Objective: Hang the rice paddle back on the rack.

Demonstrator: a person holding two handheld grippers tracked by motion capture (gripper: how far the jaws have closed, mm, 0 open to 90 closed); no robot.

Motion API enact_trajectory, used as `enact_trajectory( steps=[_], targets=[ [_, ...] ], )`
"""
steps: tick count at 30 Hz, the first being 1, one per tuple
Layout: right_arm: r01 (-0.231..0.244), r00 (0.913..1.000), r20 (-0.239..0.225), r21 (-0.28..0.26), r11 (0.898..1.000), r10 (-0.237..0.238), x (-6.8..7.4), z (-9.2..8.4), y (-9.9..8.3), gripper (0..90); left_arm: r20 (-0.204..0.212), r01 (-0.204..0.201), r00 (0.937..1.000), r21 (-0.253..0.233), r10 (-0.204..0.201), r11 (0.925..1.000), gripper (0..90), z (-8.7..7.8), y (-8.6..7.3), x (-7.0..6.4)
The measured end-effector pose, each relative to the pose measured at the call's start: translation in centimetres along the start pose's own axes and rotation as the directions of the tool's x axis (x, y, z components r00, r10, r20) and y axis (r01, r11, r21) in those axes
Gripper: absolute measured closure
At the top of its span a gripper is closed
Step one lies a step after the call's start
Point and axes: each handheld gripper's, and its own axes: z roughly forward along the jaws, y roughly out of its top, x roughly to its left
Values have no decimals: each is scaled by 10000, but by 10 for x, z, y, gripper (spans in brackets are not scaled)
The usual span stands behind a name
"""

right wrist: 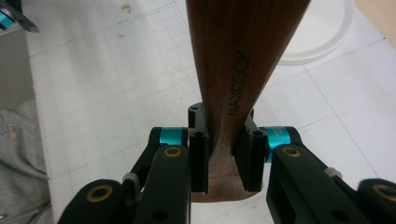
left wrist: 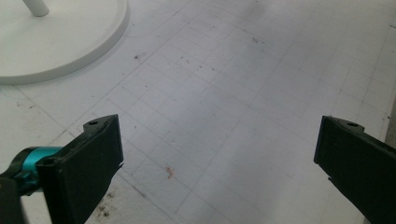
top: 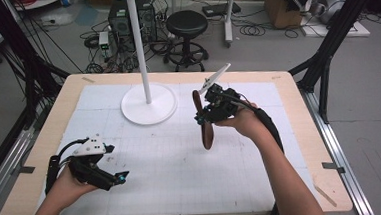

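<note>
The right gripper [top: 206, 117] holds a dark brown wooden spatula with a flat, widening blade [top: 204, 120] above the middle of the white gridded tabletop [top: 182, 168], right of the white round-based stand with its upright pole [top: 148, 104]. In the right gripper view its fingers [right wrist: 198, 161] are clamped narrow on the spatula's slim handle [right wrist: 223, 158] close to its butt end, and the blade broadens away from them with a maker's name printed along the wood. The spatula hangs clear of the tabletop, its long axis roughly upright in the high view.

It looks light and stiff, unlikely to flex or break, though smooth finished wood may slip or pivot between flat pads. A hold near the butt leaves the wide end free to swing; gripping across the flat faces nearer mid-handle would steady it.

The left gripper [top: 116, 164] rests at the near left, its fingers [left wrist: 88, 158] spread wide with nothing between them.
</note>
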Motion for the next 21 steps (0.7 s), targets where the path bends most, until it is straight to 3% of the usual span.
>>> enact_trajectory(
  steps=[21],
  targets=[
    [114,9992,373,-165,9998,-107,0,-16,50,782,-31,-16,10000,-136,15,9999,18,-4,0,1]
  ],
)
